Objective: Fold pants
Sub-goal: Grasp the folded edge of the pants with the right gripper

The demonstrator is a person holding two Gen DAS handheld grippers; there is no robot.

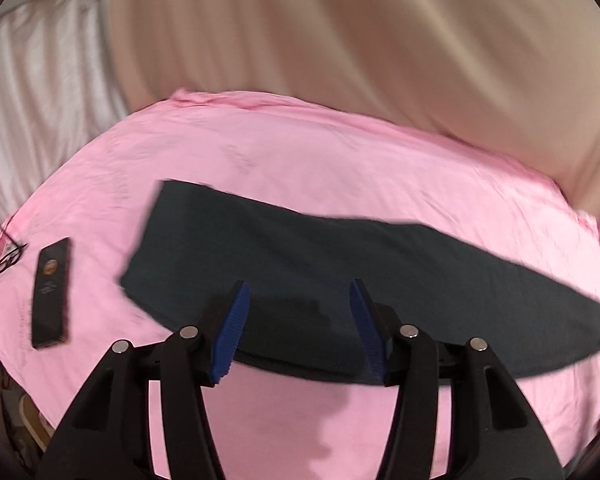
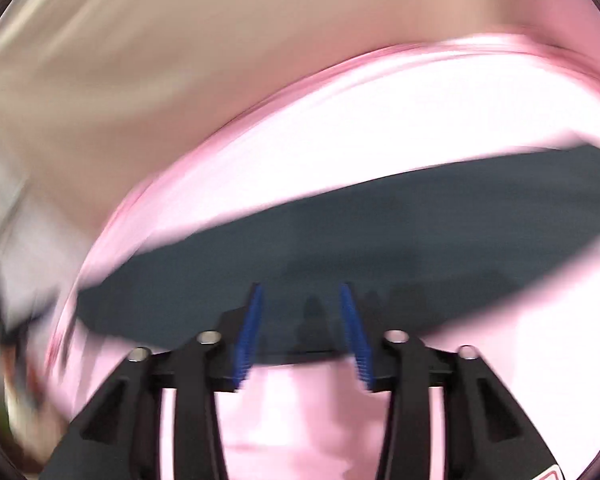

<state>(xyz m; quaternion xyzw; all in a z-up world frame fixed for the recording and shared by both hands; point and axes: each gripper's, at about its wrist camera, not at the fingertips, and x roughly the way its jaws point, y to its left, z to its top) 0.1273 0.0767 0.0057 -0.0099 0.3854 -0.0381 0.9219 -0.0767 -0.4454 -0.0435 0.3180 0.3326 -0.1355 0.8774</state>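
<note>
The dark grey pants point(image 1: 320, 264) lie flat as a long folded strip across a pink sheet point(image 1: 300, 152) on a bed. My left gripper point(image 1: 298, 292) is open and empty, held just above the near edge of the strip. In the right wrist view, which is blurred, the same pants point(image 2: 380, 240) stretch across the pink sheet point(image 2: 360, 128). My right gripper point(image 2: 300, 292) is open and empty over the near edge of the strip.
A black remote-like device point(image 1: 52, 292) and a pair of black glasses point(image 1: 10, 258) lie on the sheet's left end. A beige cover point(image 1: 360, 48) lies beyond the sheet's far edge, with white bedding point(image 1: 40, 80) at the far left.
</note>
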